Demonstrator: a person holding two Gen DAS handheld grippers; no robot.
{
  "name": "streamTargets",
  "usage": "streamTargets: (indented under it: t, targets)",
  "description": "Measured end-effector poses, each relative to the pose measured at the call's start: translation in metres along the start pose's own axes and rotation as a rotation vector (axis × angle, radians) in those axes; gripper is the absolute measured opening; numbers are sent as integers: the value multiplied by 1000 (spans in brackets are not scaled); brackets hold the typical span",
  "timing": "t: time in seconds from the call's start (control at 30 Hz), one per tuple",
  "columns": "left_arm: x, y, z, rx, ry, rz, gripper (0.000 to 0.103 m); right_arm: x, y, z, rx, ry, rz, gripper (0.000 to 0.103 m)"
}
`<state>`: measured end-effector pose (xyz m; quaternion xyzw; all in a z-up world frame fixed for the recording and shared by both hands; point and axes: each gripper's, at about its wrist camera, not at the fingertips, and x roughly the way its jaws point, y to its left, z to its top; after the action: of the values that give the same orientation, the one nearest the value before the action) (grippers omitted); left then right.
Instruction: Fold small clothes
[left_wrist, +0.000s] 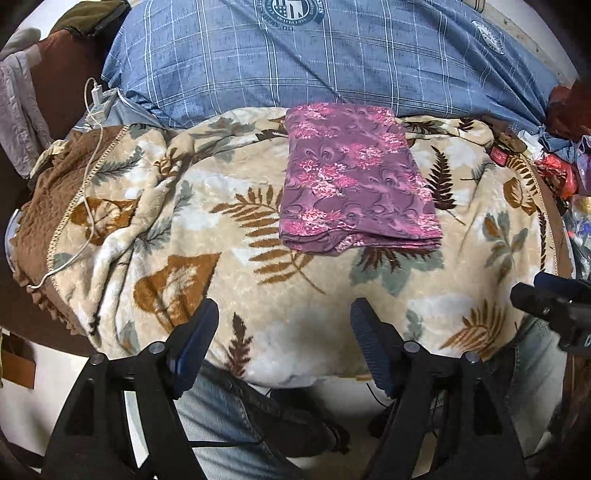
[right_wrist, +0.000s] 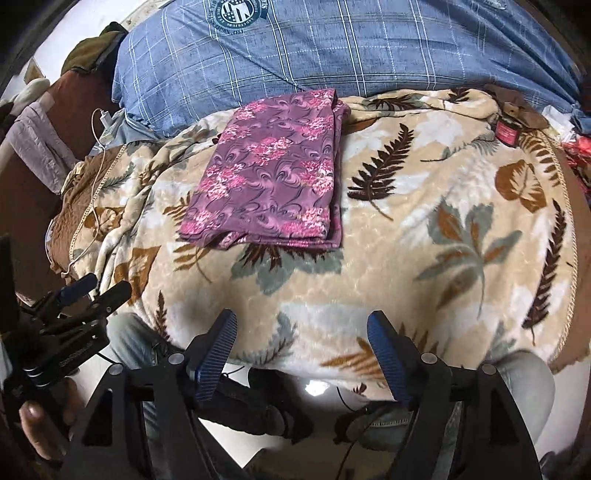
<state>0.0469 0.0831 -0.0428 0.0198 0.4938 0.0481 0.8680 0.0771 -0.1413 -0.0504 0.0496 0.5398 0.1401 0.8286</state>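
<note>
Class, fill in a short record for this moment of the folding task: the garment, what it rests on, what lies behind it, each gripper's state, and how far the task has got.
garment: purple floral cloth, folded into a flat rectangle
rests on: leaf-print blanket
behind it: blue checked pillow
left gripper: jaws open, nothing between them
right gripper: jaws open, nothing between them
contact: neither gripper touches the cloth
at the left edge: white charging cable
stage: cloth lies folded, apart from both grippers
</note>
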Motion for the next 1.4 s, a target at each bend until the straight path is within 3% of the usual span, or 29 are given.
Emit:
streamTargets:
  t: [0.27, 1.4]
  targets:
    - [-27, -8, 2, 17, -39, 15, 74, -16, 16, -4, -23, -28, -12, 77]
    - [-11, 2, 7, 10, -15, -2, 74, -10, 23, 12, -36, -29, -55, 77]
